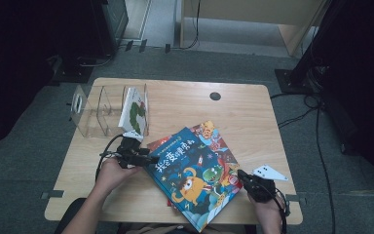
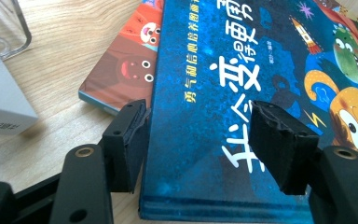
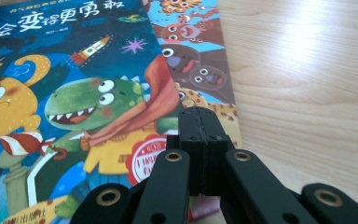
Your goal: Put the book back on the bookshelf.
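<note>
1. a clear acrylic rack (image 1: pixel 95 114) stands at the far left of the desk (image 1: pixel 243 117), with a white book (image 1: pixel 135 111) upright in its right-hand slot; in the left claw view a corner of that white book (image 2: pixel 2 100) shows at the left edge.
2. the left claw (image 1: pixel 143 157) sits just in front of the rack, at the near-left corner of the blue book (image 1: pixel 192 173). its jaws stand apart, released, one at the book's left edge and the other over the cover; whether either pad touches the cover is hard to tell.
3. the blue book (image 2: pixel 242 93) lies flat, cover up, in the middle of the desk, its long axis running diagonally from far left to near right, and its near corner juts past the desk's front edge.
4. a red book (image 2: pixel 123 65) lies under it, mostly covered, peeking out on the left and at the far corner (image 3: pixel 191 56).
5. the right claw (image 1: pixel 247 179) rests at the blue book's right edge, its jaws clenched together with nothing visibly between them; the pad tips (image 3: pixel 203 128) sit over the cover's edge near a red seal.
6. a dark round hole (image 1: pixel 215 96) marks the far side of the desk.
</note>
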Demonstrator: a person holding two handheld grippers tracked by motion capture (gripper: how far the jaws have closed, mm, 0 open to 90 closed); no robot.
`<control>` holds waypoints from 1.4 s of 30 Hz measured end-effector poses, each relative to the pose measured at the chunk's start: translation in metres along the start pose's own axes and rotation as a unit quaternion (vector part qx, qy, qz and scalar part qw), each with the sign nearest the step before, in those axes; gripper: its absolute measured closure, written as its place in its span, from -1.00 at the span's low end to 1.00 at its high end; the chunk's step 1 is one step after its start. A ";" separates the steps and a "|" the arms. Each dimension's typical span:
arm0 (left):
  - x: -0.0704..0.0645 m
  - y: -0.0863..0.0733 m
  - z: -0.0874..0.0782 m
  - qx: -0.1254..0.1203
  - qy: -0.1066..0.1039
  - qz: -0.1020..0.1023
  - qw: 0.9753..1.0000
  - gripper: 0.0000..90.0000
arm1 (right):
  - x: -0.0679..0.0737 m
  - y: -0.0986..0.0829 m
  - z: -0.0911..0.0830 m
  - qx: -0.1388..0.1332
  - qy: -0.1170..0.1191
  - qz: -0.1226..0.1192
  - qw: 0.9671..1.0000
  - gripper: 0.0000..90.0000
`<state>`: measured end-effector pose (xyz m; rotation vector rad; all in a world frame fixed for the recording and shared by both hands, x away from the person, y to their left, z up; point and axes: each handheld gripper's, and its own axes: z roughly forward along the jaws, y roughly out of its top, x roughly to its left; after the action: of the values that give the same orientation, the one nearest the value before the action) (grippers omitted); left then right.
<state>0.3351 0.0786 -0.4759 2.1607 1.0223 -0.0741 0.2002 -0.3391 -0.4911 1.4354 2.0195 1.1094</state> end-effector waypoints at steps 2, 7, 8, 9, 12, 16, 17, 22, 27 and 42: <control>0.000 0.000 0.001 0.000 -0.002 -0.002 1.000 -0.16 | 0.000 -0.003 -0.003 -0.002 -0.007 0.005 1.000 1.00; 0.001 0.001 0.002 0.000 -0.003 -0.002 1.000 -0.17 | 0.000 -0.010 -0.011 -0.005 -0.024 0.019 1.000 1.00; 0.001 0.001 0.002 -0.001 -0.004 -0.002 1.000 -0.17 | 0.001 -0.011 -0.013 -0.005 -0.027 0.023 0.999 1.00; 0.001 0.001 0.002 -0.001 -0.004 -0.002 1.000 -0.17 | 0.001 -0.012 -0.014 -0.006 -0.028 0.022 0.999 1.00; 0.001 0.001 0.003 -0.004 -0.003 0.000 1.000 -0.16 | 0.003 -0.018 -0.017 -0.002 -0.034 0.027 0.999 1.00; 0.000 0.001 0.002 -0.006 -0.002 0.003 1.000 -0.16 | 0.006 -0.023 -0.017 0.004 -0.037 0.030 0.999 1.00; 0.000 0.001 0.002 -0.008 -0.003 0.002 1.000 -0.16 | 0.006 -0.024 -0.018 0.004 -0.037 0.031 0.999 1.00; 0.000 0.001 0.001 -0.010 -0.005 0.004 1.000 -0.15 | 0.007 -0.027 -0.019 0.014 -0.044 0.036 0.998 1.00; 0.000 0.001 0.002 -0.011 -0.005 0.005 1.000 -0.15 | 0.008 -0.028 -0.019 0.017 -0.045 0.044 0.998 1.00; -0.003 -0.002 -0.004 0.004 0.022 0.016 1.000 -0.15 | 0.002 -0.017 -0.003 0.019 -0.043 0.029 0.998 1.00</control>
<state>0.3306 0.0804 -0.4728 2.1946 1.0138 -0.0166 0.1880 -0.3410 -0.5028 1.5427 1.9610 1.0185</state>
